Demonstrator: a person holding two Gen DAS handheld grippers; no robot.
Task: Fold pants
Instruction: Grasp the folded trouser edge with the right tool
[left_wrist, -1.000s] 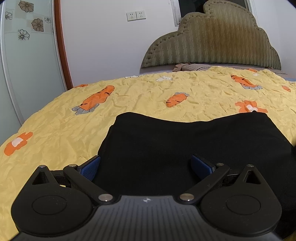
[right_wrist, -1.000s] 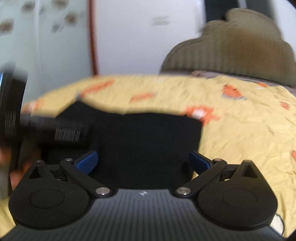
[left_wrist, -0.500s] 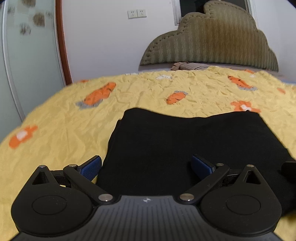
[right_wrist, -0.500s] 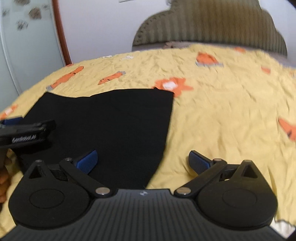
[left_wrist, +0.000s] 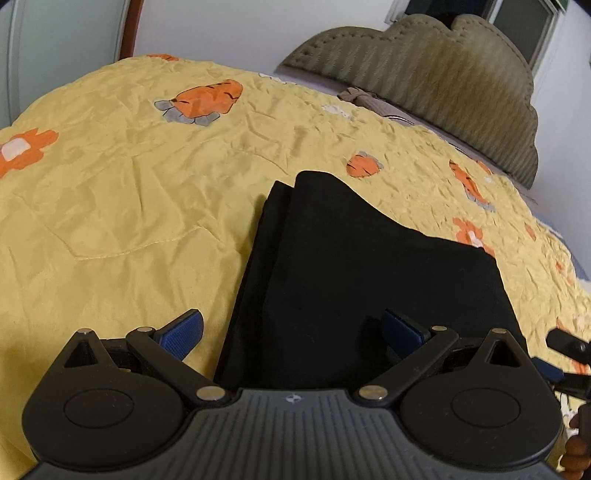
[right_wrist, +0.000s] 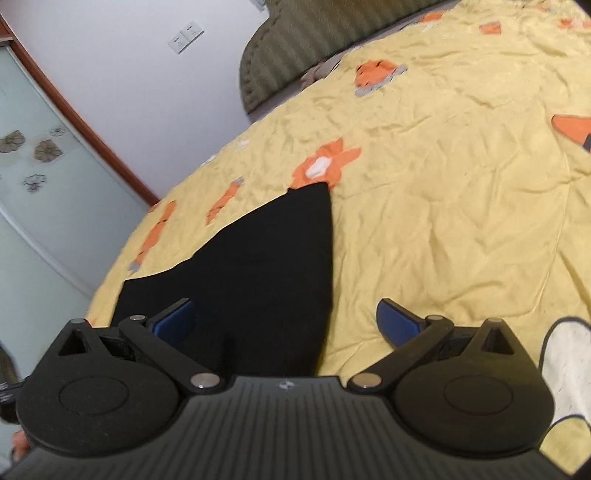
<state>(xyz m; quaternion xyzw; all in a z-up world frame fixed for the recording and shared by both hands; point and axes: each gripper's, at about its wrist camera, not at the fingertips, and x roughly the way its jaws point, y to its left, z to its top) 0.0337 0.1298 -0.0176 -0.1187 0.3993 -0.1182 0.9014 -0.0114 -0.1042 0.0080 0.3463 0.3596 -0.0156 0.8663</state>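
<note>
Pants (left_wrist: 354, 280), black and already folded into a block, lie on the yellow bed (left_wrist: 122, 206), long axis running away from both tools. Left hand-held gripper (left_wrist: 291, 328) straddles their left edge, right hand-held gripper (right_wrist: 286, 321) their right edge; both gape wide, empty, about equally near.

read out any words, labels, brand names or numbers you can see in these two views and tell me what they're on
No readable text in either view.
Left tool: only a small round emblem on its body, no letters.
Right tool: a similar small emblem, blurred.
Black pants: no tag or label visible.
Yellow bedspread: carrot and flower prints only.
</note>
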